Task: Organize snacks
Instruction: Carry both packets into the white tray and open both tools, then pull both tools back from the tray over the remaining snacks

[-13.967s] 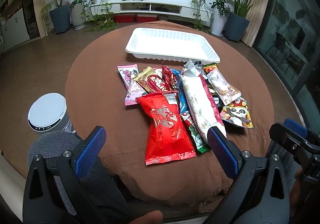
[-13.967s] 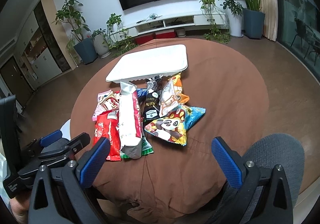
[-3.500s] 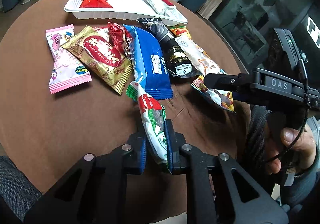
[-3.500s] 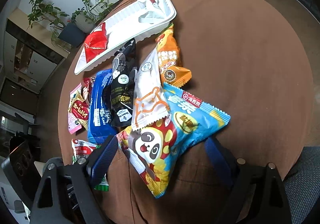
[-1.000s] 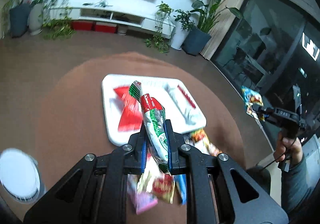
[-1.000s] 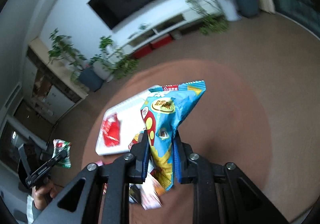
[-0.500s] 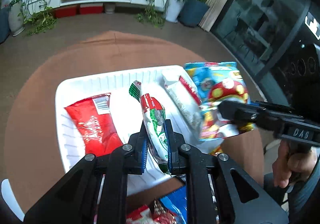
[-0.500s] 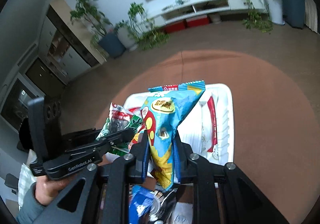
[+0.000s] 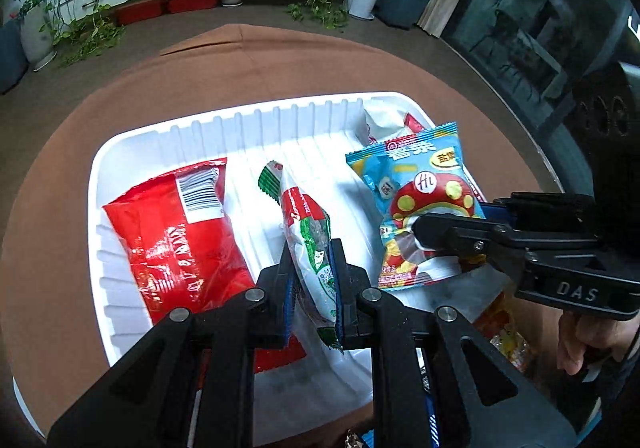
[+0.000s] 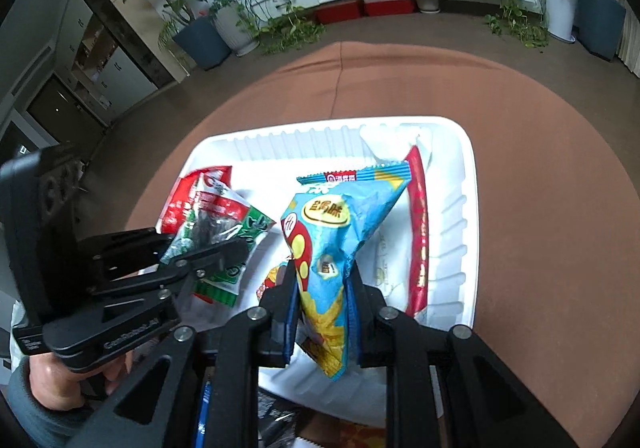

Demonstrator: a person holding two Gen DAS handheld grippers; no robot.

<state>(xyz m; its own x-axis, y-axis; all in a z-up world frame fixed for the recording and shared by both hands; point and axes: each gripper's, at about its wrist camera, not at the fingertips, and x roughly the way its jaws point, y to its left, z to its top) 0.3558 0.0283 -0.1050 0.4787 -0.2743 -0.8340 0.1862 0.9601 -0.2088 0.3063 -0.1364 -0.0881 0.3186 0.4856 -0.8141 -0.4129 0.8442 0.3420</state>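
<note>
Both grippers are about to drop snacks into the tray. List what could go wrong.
1. The left gripper and right gripper hang close together over the white tray; they may collide.
2. The blue packet may land on the white-and-red packet, piling up.
3. The green-and-red packet could overlap the red bag.

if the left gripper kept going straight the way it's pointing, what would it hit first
Most likely the bare ribbed floor of the white tray, in the gap between the red bag and the blue mushroom bag. The green-and-white packet that the left gripper holds would touch first. Depth is uncertain.
</note>
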